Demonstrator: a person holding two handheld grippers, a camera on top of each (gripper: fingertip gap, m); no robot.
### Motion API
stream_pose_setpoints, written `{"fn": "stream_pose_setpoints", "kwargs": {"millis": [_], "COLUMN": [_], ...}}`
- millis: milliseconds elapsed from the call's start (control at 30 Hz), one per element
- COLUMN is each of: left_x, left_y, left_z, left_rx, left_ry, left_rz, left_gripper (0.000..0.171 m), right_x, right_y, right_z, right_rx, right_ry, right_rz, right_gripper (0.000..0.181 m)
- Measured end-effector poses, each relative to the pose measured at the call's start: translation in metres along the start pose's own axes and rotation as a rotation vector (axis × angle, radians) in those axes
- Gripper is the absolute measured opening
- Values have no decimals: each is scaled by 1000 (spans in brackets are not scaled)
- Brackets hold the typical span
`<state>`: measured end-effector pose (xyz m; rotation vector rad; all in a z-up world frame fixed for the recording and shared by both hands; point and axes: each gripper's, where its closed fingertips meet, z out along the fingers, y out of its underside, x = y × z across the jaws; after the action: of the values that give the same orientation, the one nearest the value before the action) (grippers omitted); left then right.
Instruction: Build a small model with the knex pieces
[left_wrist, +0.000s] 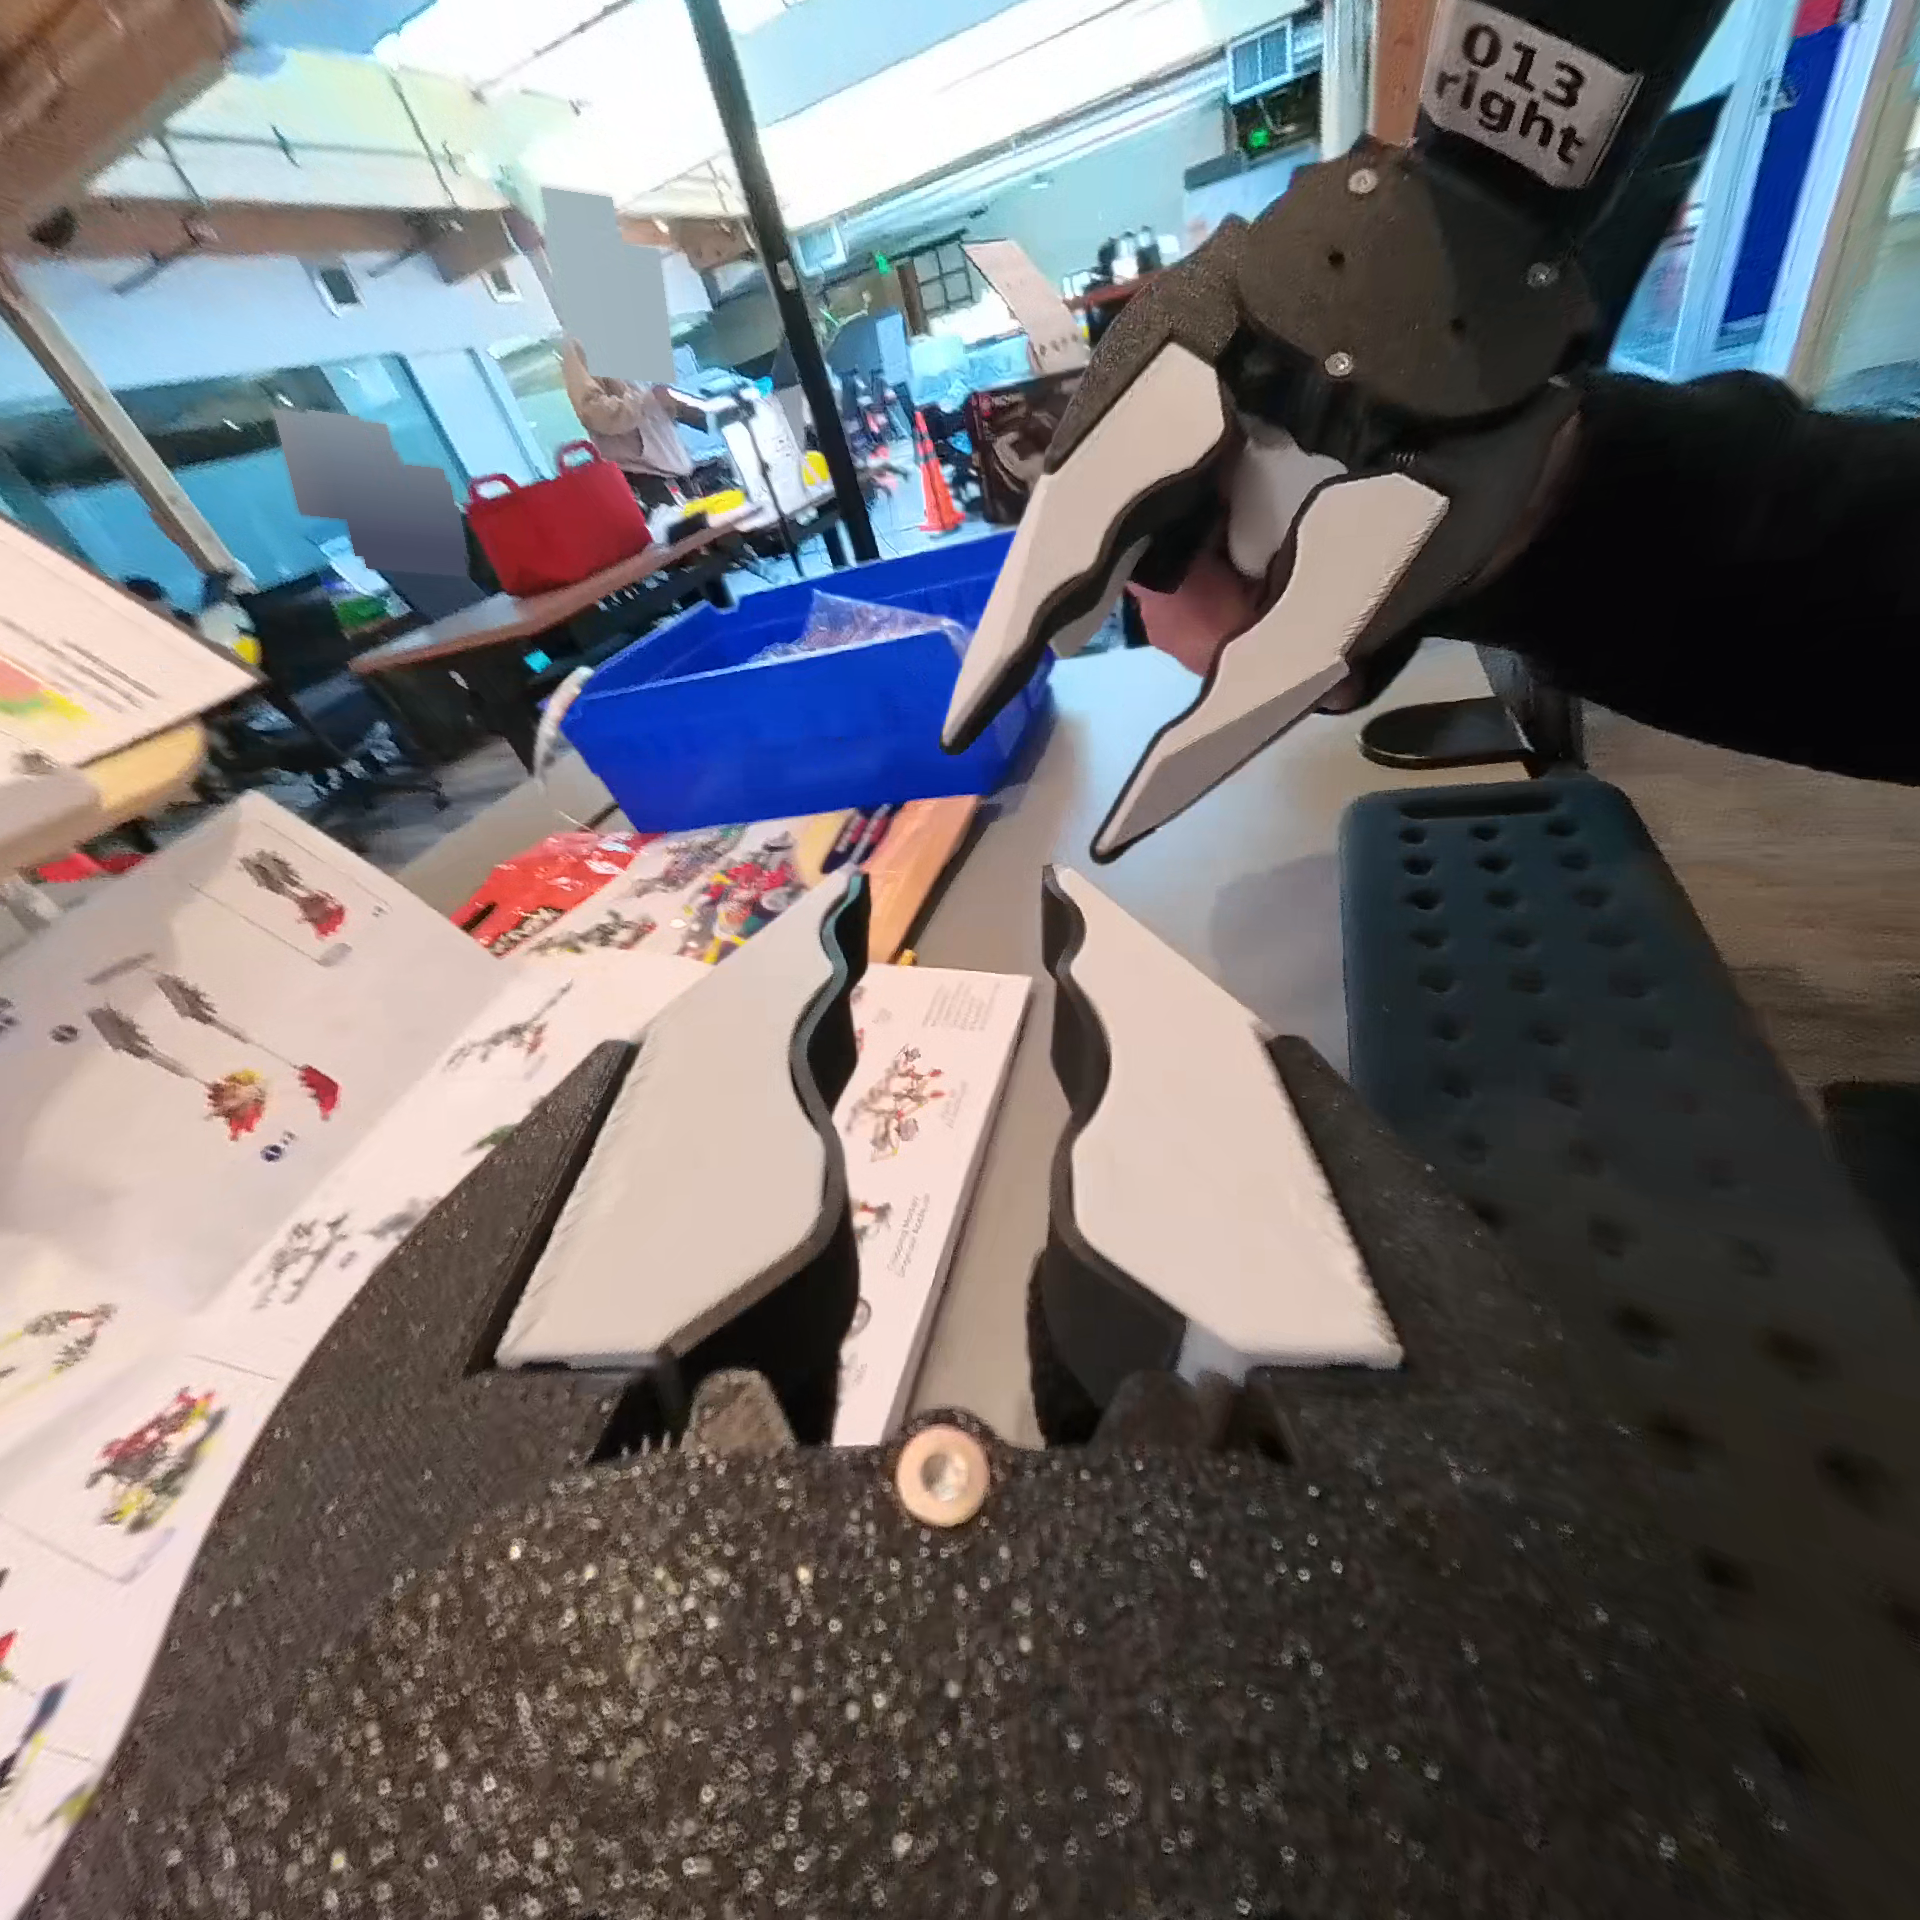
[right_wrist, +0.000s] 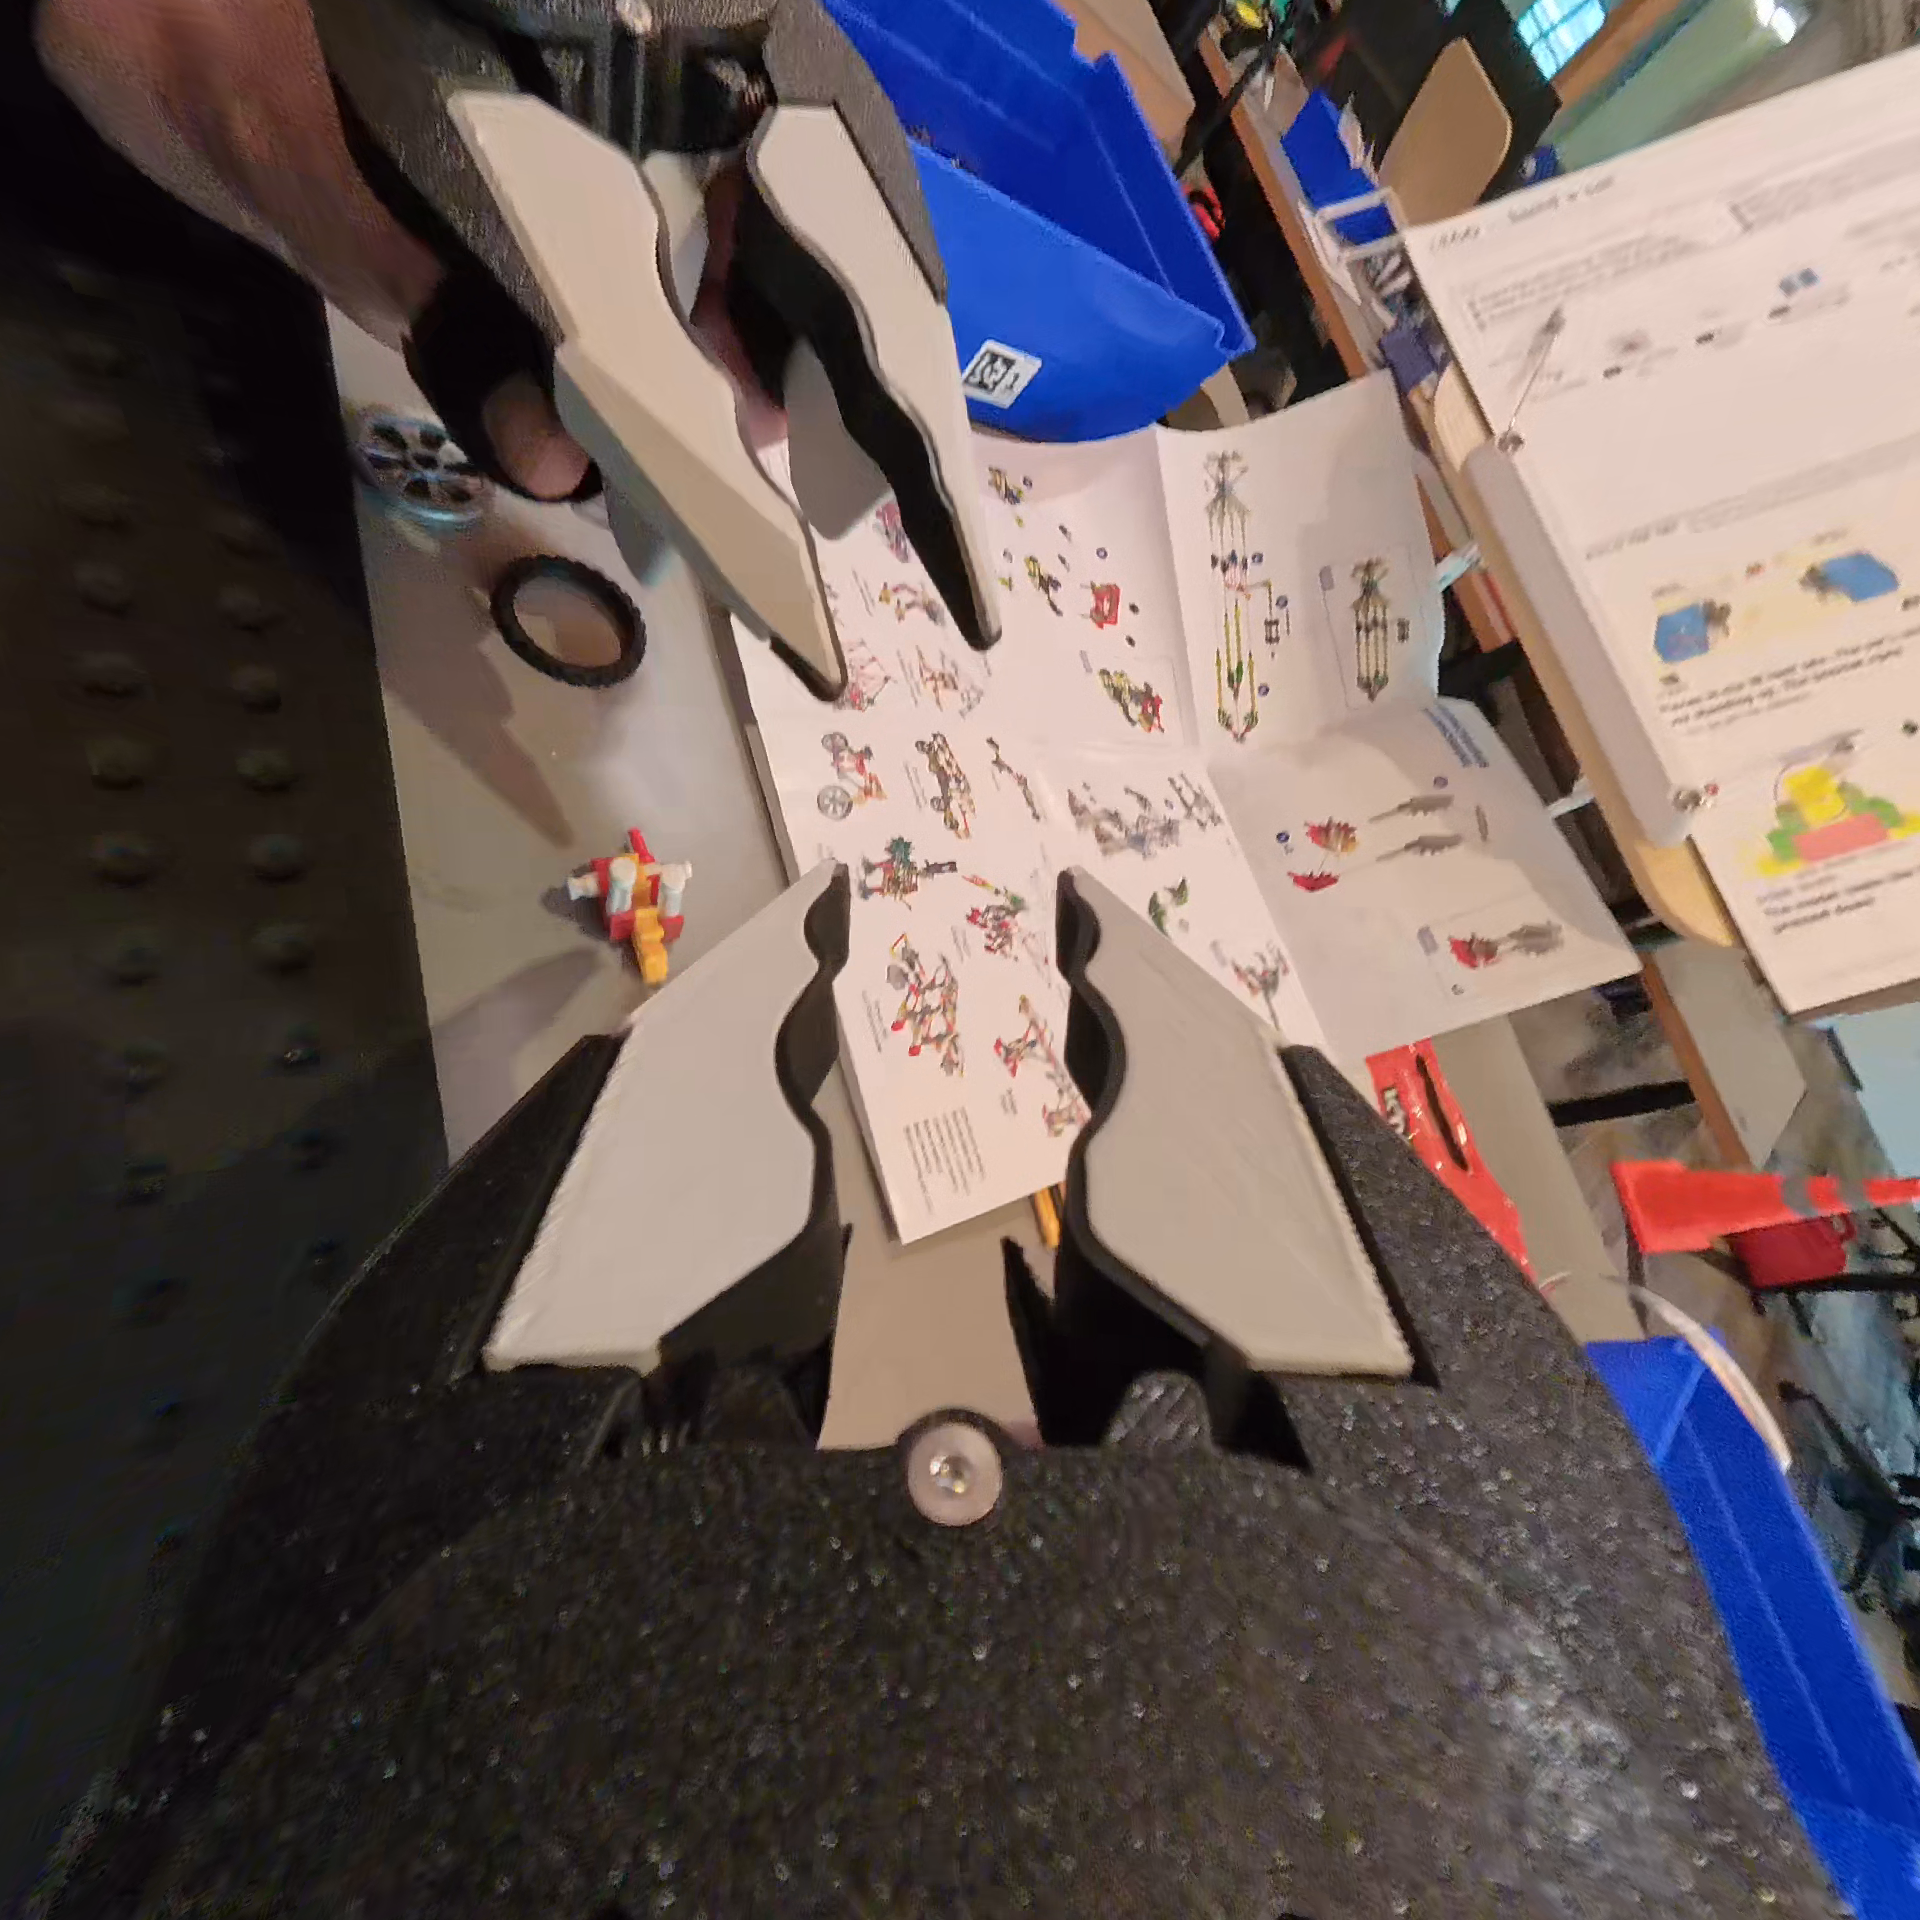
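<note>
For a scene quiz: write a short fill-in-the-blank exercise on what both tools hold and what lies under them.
1. Both the left tool and the right tool are open and hold ____.
2. The bin beyond the left tool is ____ in colour.
3. The black rubber ring lies on the ____ table.
4. The small red, yellow and white toy piece lies beside the unfolded instruction ____.

Missing: nothing; blue; grey; sheet

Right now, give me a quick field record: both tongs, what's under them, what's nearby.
left tongs: open, empty, above the instruction sheet
right tongs: open, empty, above the same sheet
near right tongs: small red, white and yellow toy assembly; black tyre ring, both on the grey table
behind sheet: blue bin, clear plastic bag inside
right of left tongs: dark perforated pad
</note>
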<state>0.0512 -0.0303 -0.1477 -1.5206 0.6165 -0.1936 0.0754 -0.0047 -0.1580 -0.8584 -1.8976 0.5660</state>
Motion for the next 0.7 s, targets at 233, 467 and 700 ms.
{"fn": "stream_pose_setpoints", "kwargs": {"millis": [233, 467, 700], "left_x": [10, 33, 41], "left_y": [52, 97, 119], "left_z": [-10, -21, -14], "left_rx": [-311, -507, -599], "left_ry": [117, 273, 292], "left_rz": [64, 97, 147], "left_gripper": [31, 31, 31], "right_x": [-35, -64, -87], "right_y": [32, 32, 41], "right_z": [3, 22, 48], "right_rx": [-93, -108, -225], "right_ry": [-140, -224, -310], "right_rz": [110, 165, 216], "right_gripper": [38, 38, 39]}}
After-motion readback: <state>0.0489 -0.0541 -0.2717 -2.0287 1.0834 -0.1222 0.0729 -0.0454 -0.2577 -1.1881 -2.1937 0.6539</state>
